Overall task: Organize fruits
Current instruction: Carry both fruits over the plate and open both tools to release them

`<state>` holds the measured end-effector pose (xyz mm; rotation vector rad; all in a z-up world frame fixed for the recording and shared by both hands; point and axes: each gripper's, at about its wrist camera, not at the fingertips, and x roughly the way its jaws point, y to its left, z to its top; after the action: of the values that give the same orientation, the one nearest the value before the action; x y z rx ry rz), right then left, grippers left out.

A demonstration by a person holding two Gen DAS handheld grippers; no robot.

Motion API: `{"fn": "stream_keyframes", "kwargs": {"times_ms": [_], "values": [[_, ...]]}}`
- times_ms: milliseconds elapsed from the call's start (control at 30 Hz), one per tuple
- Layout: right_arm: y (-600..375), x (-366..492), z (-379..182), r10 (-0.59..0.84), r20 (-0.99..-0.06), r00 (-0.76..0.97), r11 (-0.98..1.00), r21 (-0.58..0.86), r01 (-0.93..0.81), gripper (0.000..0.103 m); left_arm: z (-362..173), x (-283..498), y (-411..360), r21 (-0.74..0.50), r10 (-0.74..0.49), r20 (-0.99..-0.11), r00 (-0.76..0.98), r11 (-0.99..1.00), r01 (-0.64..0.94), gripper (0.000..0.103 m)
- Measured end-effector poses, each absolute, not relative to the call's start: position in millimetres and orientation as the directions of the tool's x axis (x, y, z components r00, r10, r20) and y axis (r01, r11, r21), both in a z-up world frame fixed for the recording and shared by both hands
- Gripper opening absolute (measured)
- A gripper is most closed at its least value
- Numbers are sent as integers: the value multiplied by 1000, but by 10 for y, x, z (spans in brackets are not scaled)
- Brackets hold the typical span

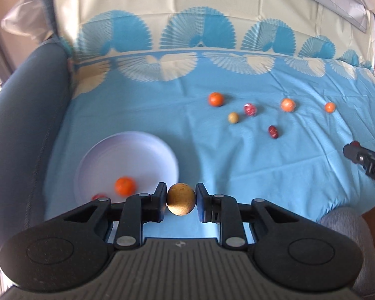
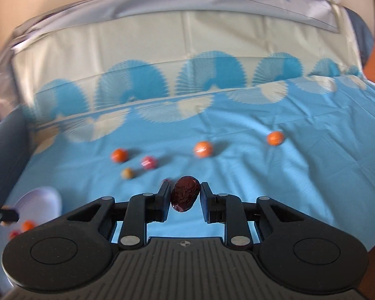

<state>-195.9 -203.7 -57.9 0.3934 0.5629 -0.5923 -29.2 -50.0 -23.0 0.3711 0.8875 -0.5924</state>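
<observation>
White plate [image 1: 127, 155] lies at left on the blue cloth [image 1: 162, 115], holding an orange [image 1: 125, 185]. Left tongs [image 1: 181, 202] pinch a tan ball [image 1: 181, 202]; right tongs [image 2: 185, 197] pinch a date [image 2: 185, 196]. Both round fruits could squirt free and roll across the sloping cloth if the grip shifts.

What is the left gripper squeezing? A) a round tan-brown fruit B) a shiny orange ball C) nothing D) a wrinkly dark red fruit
A: in the left wrist view the left gripper is shut on a round tan-brown fruit; the wrinkly dark red fruit sits in the right gripper instead.
</observation>
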Motion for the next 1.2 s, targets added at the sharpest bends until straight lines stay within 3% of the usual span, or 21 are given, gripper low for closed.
{"fn": "stream_keyframes", "kwargs": {"times_ms": [400,1200], "values": [[-452,-1974,-144,-137,-603,786,935,184,304,26,109,-938,731,24,-334,-764,552,840,542,27],[96,-2036,98,-183,-589,787,968,30,248,26,261,-1056,1232,-72,-416,-700,581,850,523,27]]}}
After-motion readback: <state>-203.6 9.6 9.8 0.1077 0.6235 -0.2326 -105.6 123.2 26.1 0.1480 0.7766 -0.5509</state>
